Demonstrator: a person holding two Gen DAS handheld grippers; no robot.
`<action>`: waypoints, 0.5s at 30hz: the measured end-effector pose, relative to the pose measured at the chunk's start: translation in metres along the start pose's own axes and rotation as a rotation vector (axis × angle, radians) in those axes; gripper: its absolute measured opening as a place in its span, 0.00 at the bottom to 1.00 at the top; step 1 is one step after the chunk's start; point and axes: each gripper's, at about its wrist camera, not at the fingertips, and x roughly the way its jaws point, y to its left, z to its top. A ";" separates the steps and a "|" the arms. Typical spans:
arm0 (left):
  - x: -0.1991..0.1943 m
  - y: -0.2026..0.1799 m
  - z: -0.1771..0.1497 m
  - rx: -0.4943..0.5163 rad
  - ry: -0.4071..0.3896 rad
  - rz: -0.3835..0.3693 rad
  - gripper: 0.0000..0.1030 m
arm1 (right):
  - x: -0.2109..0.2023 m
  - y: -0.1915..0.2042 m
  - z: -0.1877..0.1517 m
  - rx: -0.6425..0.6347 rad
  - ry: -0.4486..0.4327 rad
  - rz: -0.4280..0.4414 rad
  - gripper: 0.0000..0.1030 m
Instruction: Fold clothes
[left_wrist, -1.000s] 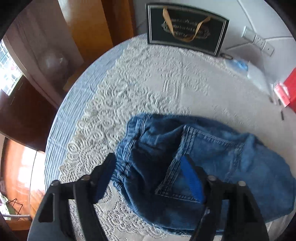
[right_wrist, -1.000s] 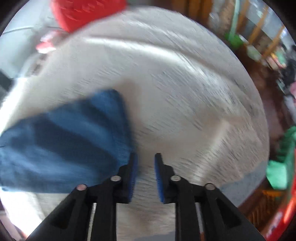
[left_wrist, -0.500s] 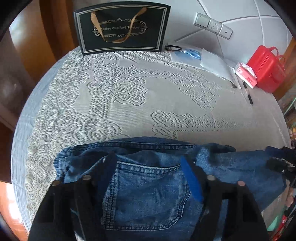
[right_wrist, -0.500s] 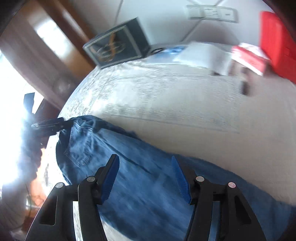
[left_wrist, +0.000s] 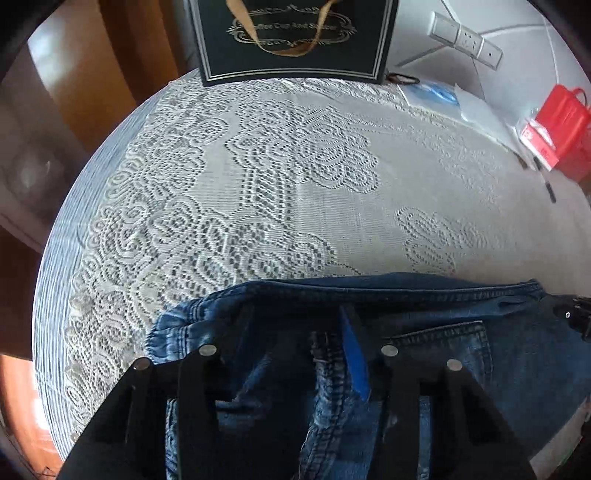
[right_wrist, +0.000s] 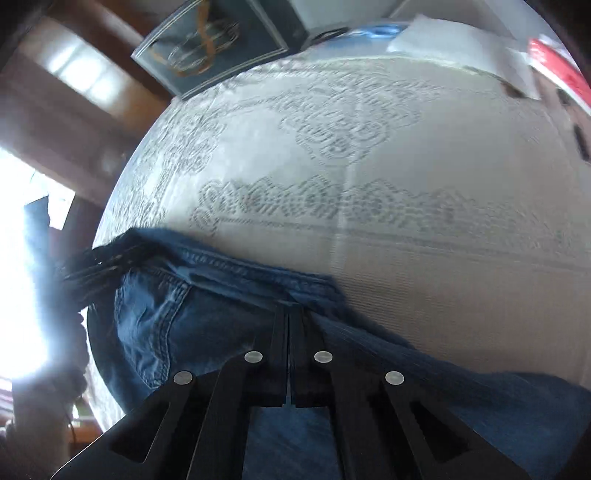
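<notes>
A pair of blue denim jeans (left_wrist: 424, 310) lies on a white lace tablecloth (left_wrist: 295, 177) near the front edge. My left gripper (left_wrist: 295, 317) is open, its fingers straddling the waistband end with a fold of denim between them. My right gripper (right_wrist: 288, 310) is shut on the upper edge of the jeans (right_wrist: 177, 314), further along toward the leg. The right gripper also shows in the left wrist view (left_wrist: 572, 314) at the right edge. The left gripper shows dimly in the right wrist view (right_wrist: 96, 262).
A black gift bag with a gold ribbon handle (left_wrist: 291, 37) stands at the back of the table. A red box (left_wrist: 561, 129), papers (left_wrist: 472, 107) and a pen (left_wrist: 550, 192) lie at the back right. The table drops off at the left (left_wrist: 55, 258).
My right gripper has closed on the jeans' edge; it was open half a second ago. My left gripper has moved lower and closer over the waistband, still open.
</notes>
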 end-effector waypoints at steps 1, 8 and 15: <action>-0.007 0.000 -0.001 -0.001 -0.017 -0.010 0.44 | -0.005 0.004 -0.001 0.000 -0.021 0.009 0.00; -0.002 -0.058 -0.005 0.078 -0.019 -0.177 0.44 | 0.022 0.049 0.008 -0.049 -0.060 0.131 0.01; 0.026 -0.070 -0.012 0.142 0.004 -0.076 0.44 | 0.052 0.038 0.008 -0.021 -0.024 0.078 0.00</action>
